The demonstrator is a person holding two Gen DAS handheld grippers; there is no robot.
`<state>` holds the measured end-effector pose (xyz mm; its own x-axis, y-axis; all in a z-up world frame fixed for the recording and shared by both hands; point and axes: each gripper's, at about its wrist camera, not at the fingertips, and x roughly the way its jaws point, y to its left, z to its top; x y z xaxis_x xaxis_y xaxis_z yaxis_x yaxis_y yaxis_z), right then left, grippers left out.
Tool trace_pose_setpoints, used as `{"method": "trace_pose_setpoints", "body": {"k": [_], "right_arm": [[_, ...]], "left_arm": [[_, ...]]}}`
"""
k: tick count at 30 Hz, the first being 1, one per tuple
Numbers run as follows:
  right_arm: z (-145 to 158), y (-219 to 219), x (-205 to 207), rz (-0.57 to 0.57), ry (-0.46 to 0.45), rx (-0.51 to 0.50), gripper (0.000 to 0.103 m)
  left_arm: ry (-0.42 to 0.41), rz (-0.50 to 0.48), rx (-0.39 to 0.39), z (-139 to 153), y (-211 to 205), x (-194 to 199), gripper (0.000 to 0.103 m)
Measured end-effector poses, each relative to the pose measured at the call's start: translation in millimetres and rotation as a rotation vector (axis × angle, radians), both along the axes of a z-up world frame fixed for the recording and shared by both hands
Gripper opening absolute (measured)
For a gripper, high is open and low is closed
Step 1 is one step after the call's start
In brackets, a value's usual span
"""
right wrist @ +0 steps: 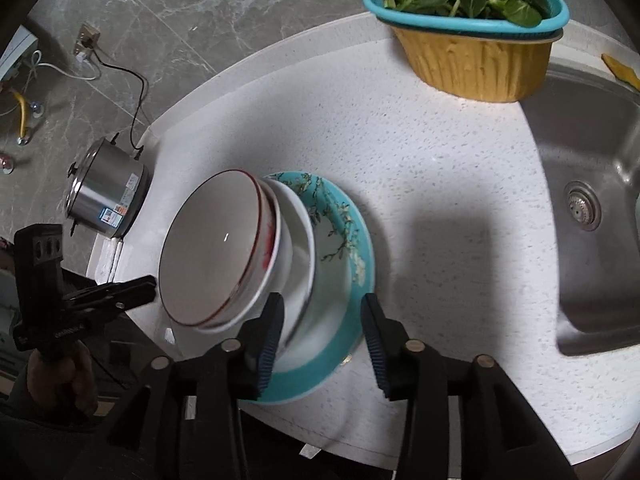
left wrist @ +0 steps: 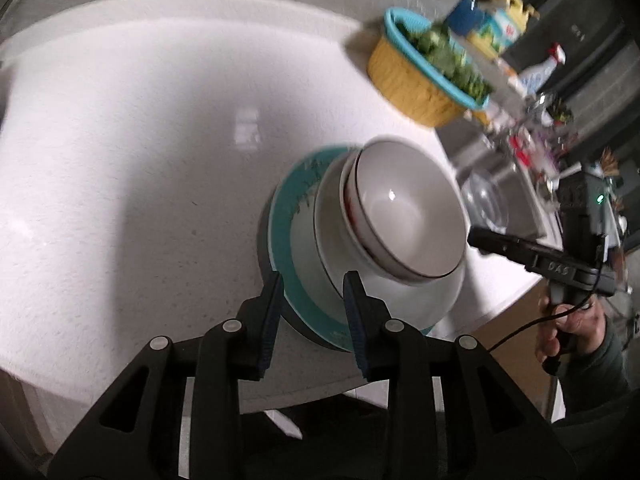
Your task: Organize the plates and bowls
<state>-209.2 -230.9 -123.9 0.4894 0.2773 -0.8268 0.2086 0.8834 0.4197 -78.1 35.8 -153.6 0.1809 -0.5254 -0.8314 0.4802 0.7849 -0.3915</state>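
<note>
White speckled stone countertop (left wrist: 140, 160) fills my left wrist view, with grey marbled wall tiles behind it; on it, near the front edge, sits the stack I am sorting: a teal floral-rimmed plate (left wrist: 288, 240) at the bottom, a plain white shallow dish (left wrist: 400, 300) on it, and two nested white bowls, the upper one a white bowl with a thin dark rim (left wrist: 408, 216) resting in a white bowl with red markings (left wrist: 348, 208). My left gripper (left wrist: 312, 280) has its jaws spread with nothing between the pads, its tips hovering at the near rim of the teal plate; whether they touch it I cannot tell. Further back stands a yellow ribbed basket with a turquoise strainer of leafy greens (left wrist: 420, 76), and blurred bottles crowd the far right. My right gripper (left wrist: 500, 240) shows side-on at the right, just beside the bowls, held in my right hand (left wrist: 568, 328). From the right wrist view, the same countertop (right wrist: 440, 200) runs to a stainless steel sink (right wrist: 592, 184) on the right, the basket of greens (right wrist: 476, 60) at its back corner. The stack lies just ahead, teal plate (right wrist: 344, 220) under dish (right wrist: 300, 240) under bowls (right wrist: 216, 248). My right gripper (right wrist: 324, 304) is spread wide, empty, its pads straddling the plate's near edge. A steel pot (right wrist: 108, 196) with a cord stands at the left, and my left gripper (right wrist: 136, 288) reaches in below it
</note>
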Motion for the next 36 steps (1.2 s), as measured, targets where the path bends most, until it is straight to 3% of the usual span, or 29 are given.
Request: {"method": "trace_pose_setpoints", "body": {"k": [1,4,7,8,9,11,13,15,19,22,27,36], "right_arm": [[3.4,-1.7,-2.7,-0.005,-0.009,0.0,0.048],[25.6,-5.7,-15.2,-0.03,-0.094,-0.026,0.054],[60.9,4.7,-29.3,-0.05,-0.228,-0.109,0.065],[73.4,10.9,-35.0,-0.051,-0.279,-0.138,0.072],[81.6,14.9,-38.7,-0.052,-0.314,-0.158,0.076],[104.2,29.3,-52.4,-0.058,-0.416,-0.214,0.092],[119.1,48.2,-61.5,-0.057,-0.468,-0.261,0.103],[123.4,64.1,-66.7,-0.06,-0.451,-0.288,0.103],[127.1,95.0,-89.3,-0.097,-0.447,-0.272,0.103],[138.2,118.7,-112.2,-0.139,-0.478,-0.308,0.103],[167.4,145.9,-134.8,-0.233,-0.485,-0.391,0.103],[185.0,151.9,-157.9,-0.186,-0.501,-0.291,0.103]], "left_arm": [[-0.05,0.031,-0.007,10.4,7.4,-5.7,0.032],[-0.232,0.133,-0.016,51.7,21.9,-24.6,0.07],[-0.449,0.192,-0.092,99.7,32.4,-50.2,0.08],[-0.51,0.214,-0.092,111.1,34.1,-59.1,0.093],[-0.584,0.258,-0.063,123.0,34.0,-70.9,0.098],[-0.632,0.345,-0.005,134.4,36.0,-90.9,0.102],[-0.601,0.332,-0.041,139.4,39.1,-105.4,0.102],[-0.528,0.24,-0.059,135.6,36.9,-115.8,0.102],[-0.466,0.157,0.074,118.4,38.1,-151.3,0.102],[-0.424,0.177,0.118,114.3,52.1,-176.1,0.102],[-0.418,0.231,0.116,125.7,72.5,-211.1,0.102],[-0.425,0.244,0.144,166.7,64.3,-246.8,0.102]]}}
